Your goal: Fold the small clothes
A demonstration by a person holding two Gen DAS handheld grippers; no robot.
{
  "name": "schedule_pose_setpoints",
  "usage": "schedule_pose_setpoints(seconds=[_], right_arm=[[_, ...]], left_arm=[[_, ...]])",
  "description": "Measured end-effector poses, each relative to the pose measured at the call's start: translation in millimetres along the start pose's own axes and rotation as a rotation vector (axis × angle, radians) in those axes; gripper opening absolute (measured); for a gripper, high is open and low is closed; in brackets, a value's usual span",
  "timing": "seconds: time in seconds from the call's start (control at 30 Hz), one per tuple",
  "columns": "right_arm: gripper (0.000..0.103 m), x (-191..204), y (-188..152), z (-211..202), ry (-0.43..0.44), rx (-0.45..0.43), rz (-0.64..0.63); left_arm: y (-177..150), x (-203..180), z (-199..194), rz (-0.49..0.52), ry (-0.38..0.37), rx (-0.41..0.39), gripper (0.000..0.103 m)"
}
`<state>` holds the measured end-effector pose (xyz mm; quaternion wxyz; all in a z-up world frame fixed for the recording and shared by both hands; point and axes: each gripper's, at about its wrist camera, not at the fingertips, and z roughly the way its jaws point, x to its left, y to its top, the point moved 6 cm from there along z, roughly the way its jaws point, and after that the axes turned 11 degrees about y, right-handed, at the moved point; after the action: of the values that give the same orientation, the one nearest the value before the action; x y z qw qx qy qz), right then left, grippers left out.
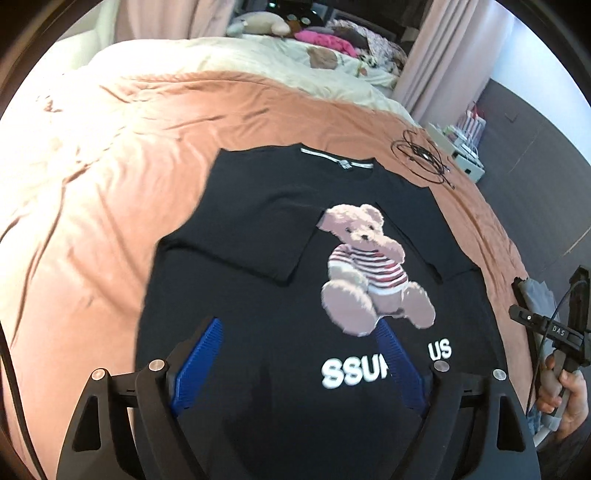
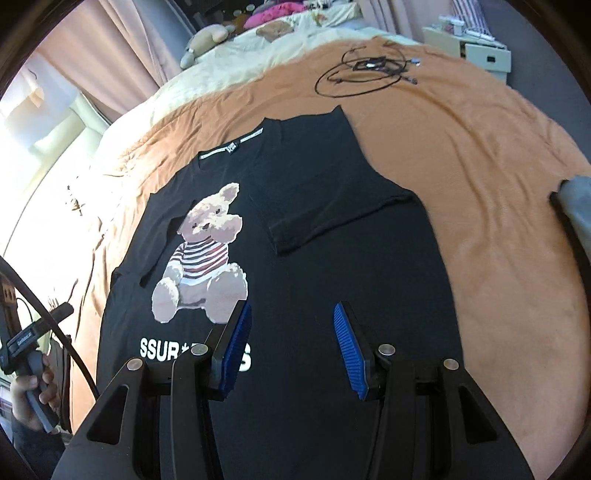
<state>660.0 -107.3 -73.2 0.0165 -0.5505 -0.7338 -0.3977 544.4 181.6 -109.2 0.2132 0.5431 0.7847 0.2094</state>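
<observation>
A black T-shirt [image 1: 258, 229] with a teddy-bear print [image 1: 369, 266] and white lettering lies flat, front up, on an orange bedspread [image 1: 110, 184]. Both sleeves are folded inward over the chest. It also shows in the right wrist view [image 2: 332, 229]. My left gripper [image 1: 299, 328] is open and empty, above the shirt's lower part. My right gripper [image 2: 291, 314] is open and empty, above the shirt's lower right part. The right gripper's handle, held in a hand, shows at the right edge of the left wrist view [image 1: 554, 332].
A coil of black cable [image 1: 424, 158] lies on the bedspread beyond the shirt's right shoulder; it also shows in the right wrist view [image 2: 365, 74]. Cream bedding with soft toys and clothes [image 1: 295, 33] lies at the far end. White boxes [image 2: 480, 51] stand beside the bed.
</observation>
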Motion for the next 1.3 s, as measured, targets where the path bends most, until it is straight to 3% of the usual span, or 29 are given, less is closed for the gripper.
schedule_pose_setpoints(seconds=[0.17,0.2,0.23,0.27,0.4,0.5,0.63,0.73,0.97,1.3], right_arm=[[0.047,8.9,-23.4,-26.5,-0.015,-0.026,-0.021],[0.053,11.0,-28.3,-30.6,-0.016,-0.028,-0.019],[0.071,9.8,-30.2,-33.8,-0.018,-0.033,-0.022],[0.079,11.0,-33.5,-39.1,-0.017,-0.045,-0.03],[0.084,13.7,-54.4,-62.3,-0.002,-0.063,-0.05],[0.088,9.8,-68.9,-83.6,-0.037,-0.12,-0.063],[0.103,0.3,-93.5,-111.5,-0.046,-0.189,-0.039],[0.103,-7.5,-114.9,-125.5,-0.047,-0.199,-0.02],[0.103,-24.8,-166.3,-153.5,-0.098,-0.196,0.005],[0.101,-58.4,-226.8,-198.3,0.004,-0.229,0.12]], left_arm=[[-25.7,25.1,-30.2,-0.041,0.02,-0.04,0.086],[-30.0,28.8,-34.4,-0.043,0.026,-0.045,0.086],[-34.4,32.2,-38.8,-0.045,0.03,-0.051,0.086],[-39.3,36.5,-44.3,-0.049,0.035,-0.062,0.086],[-60.1,55.1,-66.6,-0.072,0.062,-0.116,0.086],[-79.2,62.5,-74.7,-0.083,0.044,-0.086,0.086],[-107.5,80.1,-93.4,-0.086,0.071,-0.098,0.087],[-128.3,90.6,-106.1,-0.092,0.059,-0.107,0.096],[-177.2,110.4,-130.5,-0.121,0.031,-0.12,0.097],[-239.1,117.1,-153.7,-0.132,-0.011,-0.136,0.094]])
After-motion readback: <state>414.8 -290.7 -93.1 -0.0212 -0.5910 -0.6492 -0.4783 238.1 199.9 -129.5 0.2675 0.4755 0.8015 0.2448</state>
